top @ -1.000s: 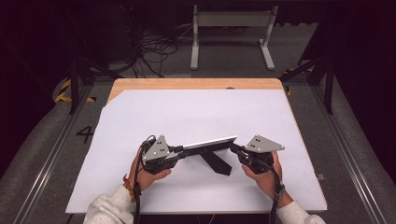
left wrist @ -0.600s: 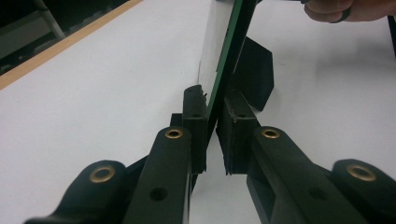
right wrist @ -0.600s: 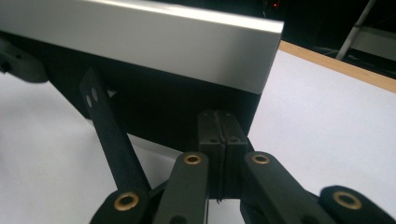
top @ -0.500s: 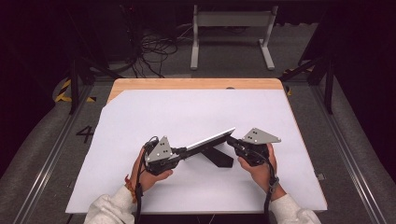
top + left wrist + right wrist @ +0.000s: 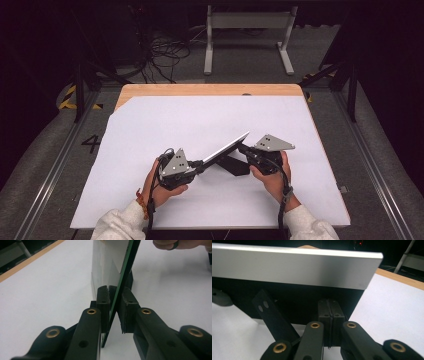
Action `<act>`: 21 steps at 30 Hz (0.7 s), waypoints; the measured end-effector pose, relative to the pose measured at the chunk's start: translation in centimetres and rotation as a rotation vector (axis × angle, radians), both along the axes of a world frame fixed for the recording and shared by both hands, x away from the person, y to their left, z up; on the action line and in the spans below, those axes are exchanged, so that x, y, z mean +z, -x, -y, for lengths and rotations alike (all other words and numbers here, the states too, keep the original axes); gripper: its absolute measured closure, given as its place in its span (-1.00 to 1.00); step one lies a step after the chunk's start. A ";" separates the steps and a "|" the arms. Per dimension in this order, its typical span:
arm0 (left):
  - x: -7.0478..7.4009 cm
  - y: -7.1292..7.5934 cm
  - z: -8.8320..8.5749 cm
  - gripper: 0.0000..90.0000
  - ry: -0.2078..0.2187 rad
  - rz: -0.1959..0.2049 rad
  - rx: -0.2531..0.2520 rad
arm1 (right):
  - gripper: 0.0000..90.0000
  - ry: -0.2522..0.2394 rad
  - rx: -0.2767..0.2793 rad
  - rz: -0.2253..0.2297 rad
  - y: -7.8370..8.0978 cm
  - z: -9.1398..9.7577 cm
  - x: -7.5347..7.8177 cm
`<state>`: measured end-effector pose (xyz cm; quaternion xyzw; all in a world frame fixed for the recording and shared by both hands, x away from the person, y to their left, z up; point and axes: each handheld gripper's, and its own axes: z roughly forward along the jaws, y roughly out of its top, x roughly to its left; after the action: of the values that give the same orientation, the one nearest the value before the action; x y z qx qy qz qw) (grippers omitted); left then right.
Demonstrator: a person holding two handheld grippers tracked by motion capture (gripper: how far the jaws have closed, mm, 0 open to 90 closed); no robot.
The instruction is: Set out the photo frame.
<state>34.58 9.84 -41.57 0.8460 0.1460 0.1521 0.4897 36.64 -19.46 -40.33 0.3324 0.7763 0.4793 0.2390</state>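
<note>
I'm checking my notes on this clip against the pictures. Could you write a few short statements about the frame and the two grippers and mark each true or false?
1. The left gripper has the frame's thin edge between its jaws. True.
2. The frame lies flat on the table. False: it is tilted up, its far end raised.
3. The right gripper's jaws are wide open. False: its pads meet, shut.
4. A black stand leg shows at the frame's back. True.
5. The table is covered in red. False: the cover is white.
</note>
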 end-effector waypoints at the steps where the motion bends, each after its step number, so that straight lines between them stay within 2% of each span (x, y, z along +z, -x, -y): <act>1: 0.0 0.1 0.1 0.78 -0.003 0.001 0.000 | 1.00 0.002 0.001 0.002 -0.1 -0.1 0.0; 11: 0.0 0.3 0.5 0.74 -0.005 -0.001 0.001 | 1.00 -0.016 -0.011 0.003 -0.6 -0.6 -0.2; 17: 0.4 0.9 -0.3 0.74 -0.011 0.002 -0.016 | 1.00 -0.018 -0.006 0.023 -0.3 -0.5 0.0; 21: 0.5 0.8 -0.5 0.80 -0.002 0.000 -0.019 | 1.00 -0.018 -0.008 0.029 -0.3 -0.5 0.3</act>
<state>33.76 10.37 -41.10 0.8478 0.1377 0.1474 0.4905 36.95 -18.92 -40.08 0.3305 0.7670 0.4903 0.2492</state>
